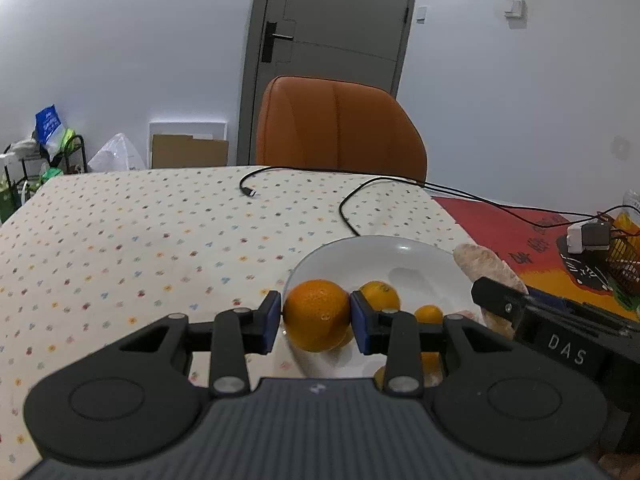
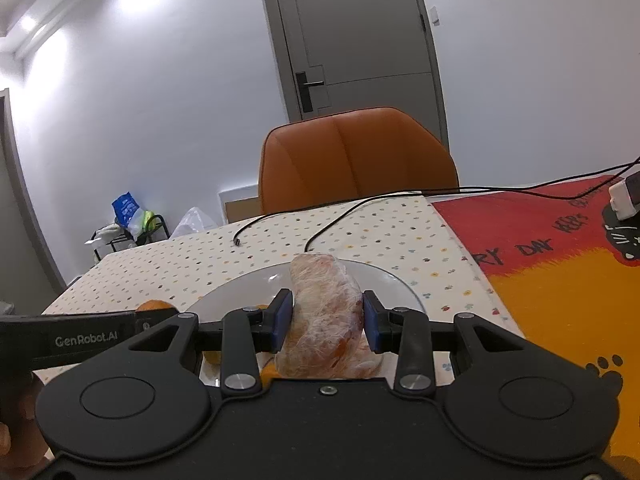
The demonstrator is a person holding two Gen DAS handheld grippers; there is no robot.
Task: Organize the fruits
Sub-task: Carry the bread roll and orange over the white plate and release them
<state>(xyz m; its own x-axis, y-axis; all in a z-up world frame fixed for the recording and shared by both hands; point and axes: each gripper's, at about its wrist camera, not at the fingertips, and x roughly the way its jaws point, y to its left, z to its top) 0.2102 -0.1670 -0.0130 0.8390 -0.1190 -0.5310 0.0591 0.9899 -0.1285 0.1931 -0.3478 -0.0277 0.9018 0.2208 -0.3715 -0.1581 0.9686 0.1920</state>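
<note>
Both grippers are loaded over the white plate [image 1: 420,256], which serves as the landmark here. The left gripper [image 1: 316,318] is clamped on a large orange [image 1: 318,314] at the plate's near-left rim, its blue pads pressing the fruit's two sides; the right gripper [image 2: 327,322] is clenched around a plastic-wrapped fruit [image 2: 326,312] over the plate's near side, on the right. The step in hand looks like setting these two down on the plate. To do it well, each should be lowered until it rests on the dish before the jaws loosen, since the orange is round and likely to roll off the rim, and the slick wrap may slip. The two tools sit close together, so placing one at a time seems wise. On the plate already lie a mid-sized orange [image 1: 380,294] and a small one [image 1: 429,314], near its front, with more orange fruit partly hidden behind the left gripper; the plate's far half is bare.
</note>
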